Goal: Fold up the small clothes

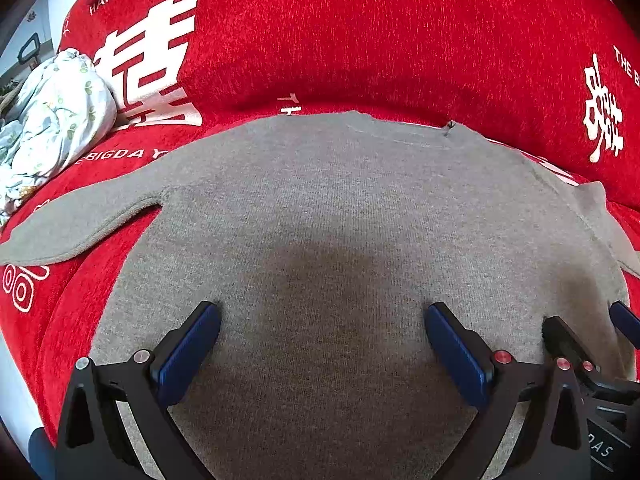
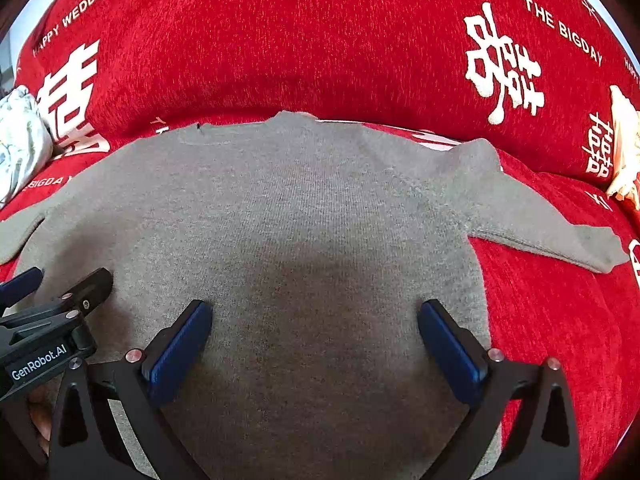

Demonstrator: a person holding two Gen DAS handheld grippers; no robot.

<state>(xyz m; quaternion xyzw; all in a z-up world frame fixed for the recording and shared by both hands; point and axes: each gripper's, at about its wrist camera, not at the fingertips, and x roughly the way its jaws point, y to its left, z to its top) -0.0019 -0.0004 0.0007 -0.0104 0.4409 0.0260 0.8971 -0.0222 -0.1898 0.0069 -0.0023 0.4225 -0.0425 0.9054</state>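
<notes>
We are over the grey sweater point(image 1: 340, 220), spread flat on the red cover point(image 1: 360, 40), neckline at the far edge against the raised red back, both sleeves fanned out to the sides. Our left tool point(image 1: 322, 316) hovers above the lower body of the sweater, blue pads spread wide, nothing between them but knit below. Our right tool point(image 2: 314, 314) is released as well, jaws splayed over the same stretch of grey, just beside the left one; each tool pokes into the other's view at the near corner. The left sleeve point(image 1: 80, 224) runs out toward the left edge of the cover, the right sleeve point(image 2: 552, 232) toward the right edge. White characters and the words HAPPY WEDDING and THE BIGDAY are printed across the red. A crumpled floral cloth point(image 1: 52, 120) sits at the far left corner, apart from the sweater. Something pale, cream-coloured point(image 2: 624, 148) shows at the far right edge; we cannot tell what.
</notes>
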